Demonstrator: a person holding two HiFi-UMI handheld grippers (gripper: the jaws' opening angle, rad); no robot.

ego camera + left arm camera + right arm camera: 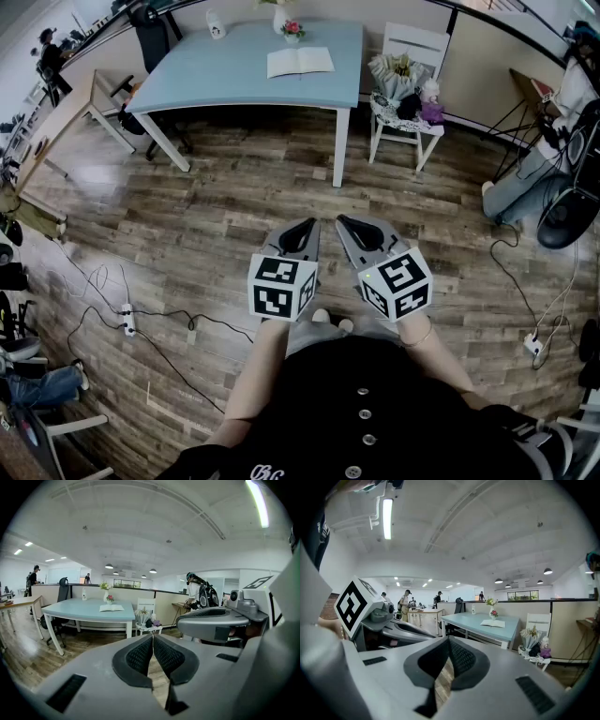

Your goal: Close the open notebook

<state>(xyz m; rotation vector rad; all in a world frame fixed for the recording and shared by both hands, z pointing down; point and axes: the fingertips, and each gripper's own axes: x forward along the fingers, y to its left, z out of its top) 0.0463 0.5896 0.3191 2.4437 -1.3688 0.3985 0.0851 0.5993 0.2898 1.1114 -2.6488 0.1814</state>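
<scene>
An open notebook [299,62] with white pages lies flat on the far side of a light blue table [216,80]. It also shows small in the left gripper view as the notebook [111,607] and in the right gripper view as the notebook [493,623]. My left gripper [302,228] and right gripper [350,223] hover side by side over the wooden floor, well short of the table. Both are shut with nothing between their jaws, which meet at the tips.
A vase with flowers [287,22] and a small white bottle [216,25] stand on the table behind the notebook. A white chair [405,84] piled with items sits right of the table. A black office chair [150,37] is behind it. Cables and a power strip [128,320] lie on the floor at left.
</scene>
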